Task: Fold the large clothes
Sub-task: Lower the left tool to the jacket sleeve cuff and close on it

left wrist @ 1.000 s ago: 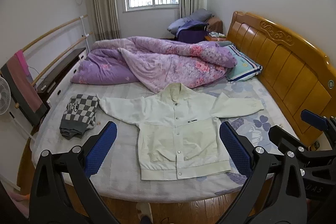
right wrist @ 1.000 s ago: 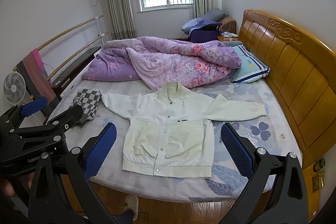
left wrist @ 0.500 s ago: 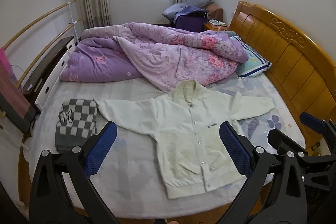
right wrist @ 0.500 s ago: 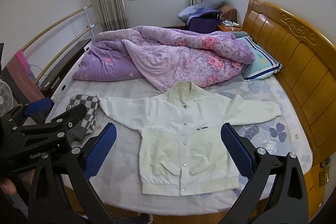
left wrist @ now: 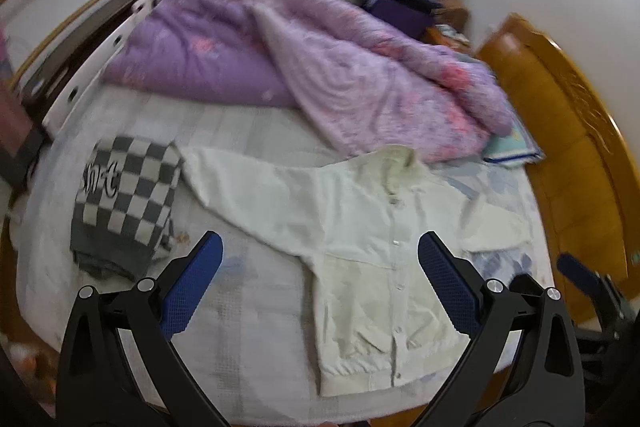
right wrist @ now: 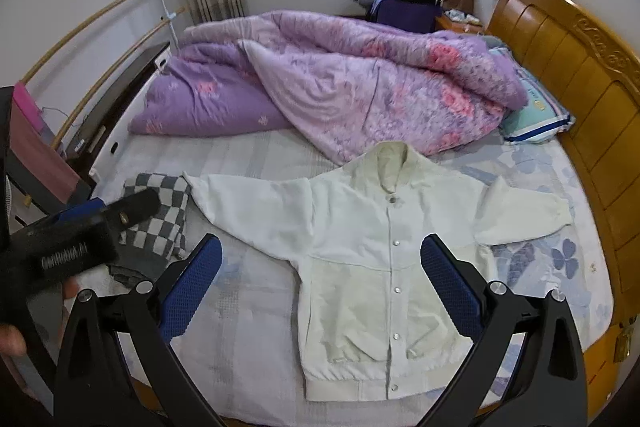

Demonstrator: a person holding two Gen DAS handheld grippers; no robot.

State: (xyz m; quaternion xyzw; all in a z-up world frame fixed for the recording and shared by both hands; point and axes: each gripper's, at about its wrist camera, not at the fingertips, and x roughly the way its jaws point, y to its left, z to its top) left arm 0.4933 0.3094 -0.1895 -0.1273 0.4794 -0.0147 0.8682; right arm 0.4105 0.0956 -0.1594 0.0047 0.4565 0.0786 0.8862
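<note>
A white snap-button jacket [right wrist: 384,255] lies flat on the bed, front up, sleeves spread, hem toward me. It also shows in the left wrist view [left wrist: 368,247], blurred. My left gripper [left wrist: 320,267] is open and empty, above the near edge of the bed, over the jacket's left sleeve and side. My right gripper [right wrist: 320,267] is open and empty, above the jacket's lower body. The left gripper's body [right wrist: 72,247] shows at the left of the right wrist view.
A folded checkered garment [right wrist: 158,215] lies left of the jacket. A purple quilt [right wrist: 340,87] is heaped across the far half of the bed. A wooden headboard [right wrist: 580,87] runs along the right. A pillow [right wrist: 536,115] lies by it.
Both grippers have moved forward and down toward the bed. The left view has swung left and is blurred by motion. The jacket has not moved.
</note>
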